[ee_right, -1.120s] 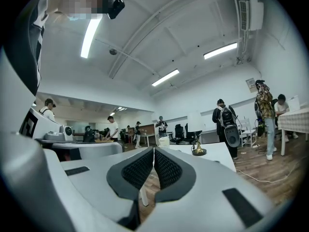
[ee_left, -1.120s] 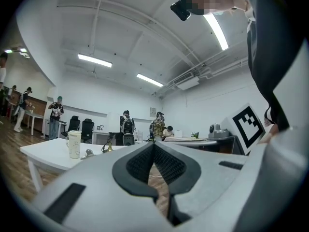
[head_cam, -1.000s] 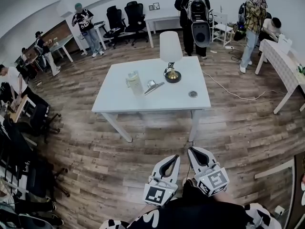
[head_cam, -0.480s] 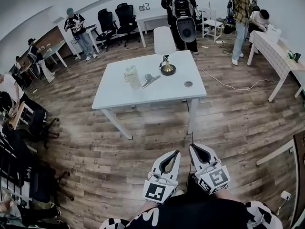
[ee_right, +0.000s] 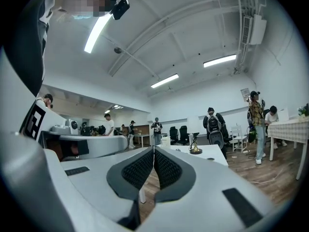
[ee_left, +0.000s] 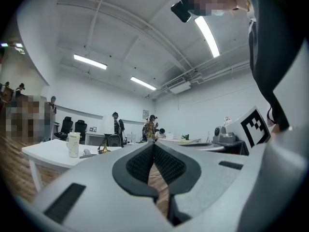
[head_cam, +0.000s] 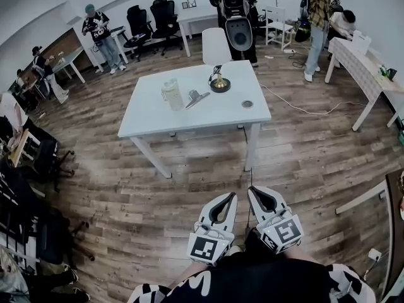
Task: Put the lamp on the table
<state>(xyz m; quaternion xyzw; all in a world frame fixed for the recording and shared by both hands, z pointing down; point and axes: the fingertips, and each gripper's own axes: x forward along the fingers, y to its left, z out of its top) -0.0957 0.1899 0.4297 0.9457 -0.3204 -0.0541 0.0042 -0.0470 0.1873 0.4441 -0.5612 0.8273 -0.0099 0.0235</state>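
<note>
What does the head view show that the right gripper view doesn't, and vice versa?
Only the head view: both claws from above, left claw and right claw, tips shut, and the clip beside the jug. Only the right gripper view: the ceiling lights. Both: the table with the lamp standing on it, and the person standing just behind it.

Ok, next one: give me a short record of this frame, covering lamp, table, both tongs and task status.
lamp: upright on the table, toward its far edge
table: white; also bears a jug and a metal clip
left tongs: shut, empty, low by the person's body, well short of the table
right tongs: shut, empty, beside the left
task status: lamp already on the table, nothing touching it
</note>
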